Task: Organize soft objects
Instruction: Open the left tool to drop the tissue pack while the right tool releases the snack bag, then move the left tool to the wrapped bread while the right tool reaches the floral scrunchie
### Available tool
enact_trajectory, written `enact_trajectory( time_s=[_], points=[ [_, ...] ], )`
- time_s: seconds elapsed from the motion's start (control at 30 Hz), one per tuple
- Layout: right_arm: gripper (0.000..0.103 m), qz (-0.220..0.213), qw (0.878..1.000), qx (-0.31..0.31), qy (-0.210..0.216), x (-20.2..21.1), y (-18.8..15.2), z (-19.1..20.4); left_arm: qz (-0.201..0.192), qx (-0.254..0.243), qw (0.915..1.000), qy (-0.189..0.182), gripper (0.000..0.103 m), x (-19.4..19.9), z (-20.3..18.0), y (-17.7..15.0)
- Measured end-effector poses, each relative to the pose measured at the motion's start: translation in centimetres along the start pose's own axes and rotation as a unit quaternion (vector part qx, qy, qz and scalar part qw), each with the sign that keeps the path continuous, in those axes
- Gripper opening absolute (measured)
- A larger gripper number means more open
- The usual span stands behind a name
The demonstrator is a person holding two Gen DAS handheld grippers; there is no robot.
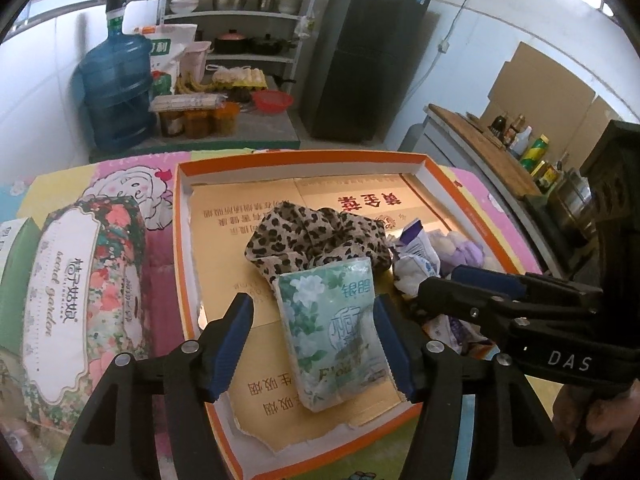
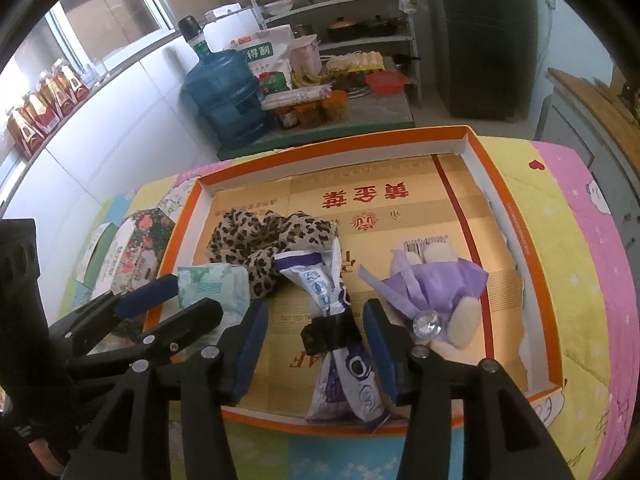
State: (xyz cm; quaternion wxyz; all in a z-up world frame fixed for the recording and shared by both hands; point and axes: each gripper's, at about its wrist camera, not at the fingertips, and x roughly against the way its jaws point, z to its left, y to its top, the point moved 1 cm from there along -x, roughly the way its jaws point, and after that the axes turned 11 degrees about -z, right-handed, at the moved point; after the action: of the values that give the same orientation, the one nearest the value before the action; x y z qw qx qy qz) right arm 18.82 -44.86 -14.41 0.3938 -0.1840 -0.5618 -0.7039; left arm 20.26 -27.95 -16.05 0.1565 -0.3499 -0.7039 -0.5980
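Observation:
An orange-rimmed cardboard tray [image 1: 182, 240] [image 2: 516, 216] lies on the cartoon-print table. A green floral tissue pack [image 1: 332, 332] [image 2: 216, 288] rests in it between the jaws of my left gripper [image 1: 316, 344] [image 2: 188, 296], which is open, with a gap at the left pad. My right gripper [image 2: 316, 344] [image 1: 452, 288] is open around a white-and-purple packet [image 2: 336, 332] bound with black tape; neither pad presses on it. A leopard-print cloth [image 1: 312, 240] [image 2: 260, 236] lies behind both. A plush toy in purple cloth [image 2: 432, 292] [image 1: 464, 248] sits at the tray's right.
A floral tissue box [image 1: 84, 292] [image 2: 136, 256] stands on the table left of the tray. Beyond the table are a blue water jug [image 1: 112, 92], a shelf of pots [image 1: 244, 40] and a dark fridge [image 1: 372, 48]. A counter with bottles [image 1: 532, 152] runs along the right.

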Motion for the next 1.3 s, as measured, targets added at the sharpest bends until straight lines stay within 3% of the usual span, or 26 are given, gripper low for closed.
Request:
enact_trajectory(
  time_s=[0.23, 0.37, 0.47, 0.9, 1.3],
  points=[
    [0.050, -0.006, 1.000, -0.009, -0.003, 1.2, -0.3, 0.4, -0.006, -0.002, 1.0000, -0.008, 0.065, 1.2, -0.2, 0.0],
    [0.050, -0.016, 1.000, -0.014, -0.009, 2.1, -0.3, 0.8, -0.014, -0.003, 0.9998, -0.010, 0.075, 2.0, -0.3, 0.1],
    [0.050, -0.022, 1.000, -0.016, -0.013, 3.0, -0.4, 1.0, -0.022, -0.004, 0.9996, -0.020, 0.077, 2.9, -0.4, 0.3],
    [0.050, -0.058, 0.997, -0.018, -0.045, 7.2, -1.0, 2.9, -0.042, -0.034, 0.9975, -0.045, 0.077, 6.8, -1.1, 0.7],
    [0.050, -0.073, 0.996, -0.009, -0.049, 9.1, -2.3, 7.6, -0.063, -0.046, 0.9958, -0.048, 0.077, 12.3, 1.6, 0.5]
  ],
)
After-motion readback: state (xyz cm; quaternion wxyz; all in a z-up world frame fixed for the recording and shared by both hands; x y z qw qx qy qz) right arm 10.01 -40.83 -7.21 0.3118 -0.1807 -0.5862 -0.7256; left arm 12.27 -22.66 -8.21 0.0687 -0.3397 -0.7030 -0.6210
